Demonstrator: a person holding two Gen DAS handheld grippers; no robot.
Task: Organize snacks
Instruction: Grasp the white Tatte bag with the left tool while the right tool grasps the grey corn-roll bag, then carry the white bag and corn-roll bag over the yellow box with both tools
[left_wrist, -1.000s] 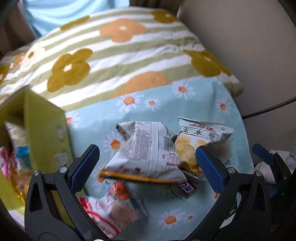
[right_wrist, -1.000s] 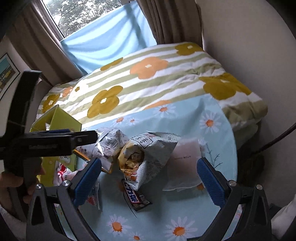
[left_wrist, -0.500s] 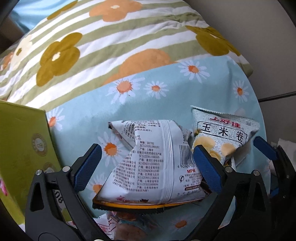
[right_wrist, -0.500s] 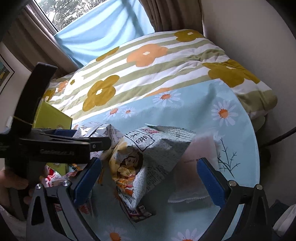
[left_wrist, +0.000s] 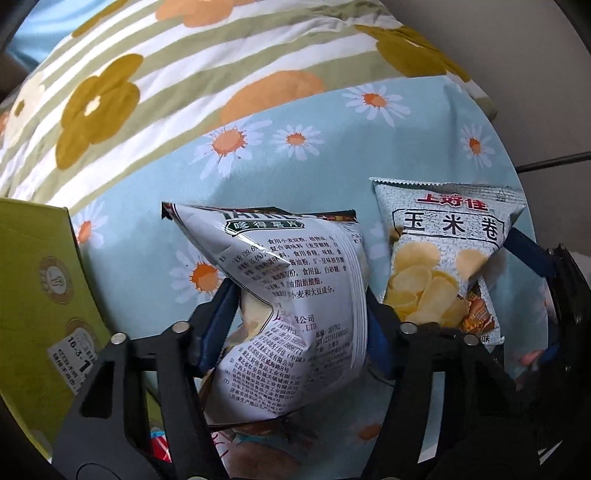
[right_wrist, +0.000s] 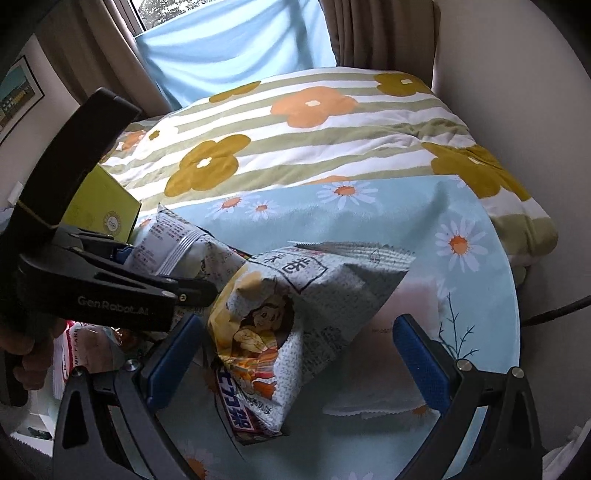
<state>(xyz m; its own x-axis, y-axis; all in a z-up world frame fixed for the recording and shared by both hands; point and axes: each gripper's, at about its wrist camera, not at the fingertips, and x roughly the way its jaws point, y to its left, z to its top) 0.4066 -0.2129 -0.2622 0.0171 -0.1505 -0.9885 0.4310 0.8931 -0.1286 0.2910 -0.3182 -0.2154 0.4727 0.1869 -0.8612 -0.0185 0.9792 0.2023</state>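
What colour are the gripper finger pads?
Blue; the right gripper's pads show it best in the right wrist view.

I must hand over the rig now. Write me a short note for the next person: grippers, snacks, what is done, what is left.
Left gripper: jaws closing on the white bag, pads on both its sides; not lifted yet.
Right gripper: open, astride the corn-chip bag, not gripping.
A small bar lies under the corn-chip bag on the daisy cloth.
Green box, at the left, already holds some snacks.
Left: finish the grip, move both bags and the bar, probably to the box.
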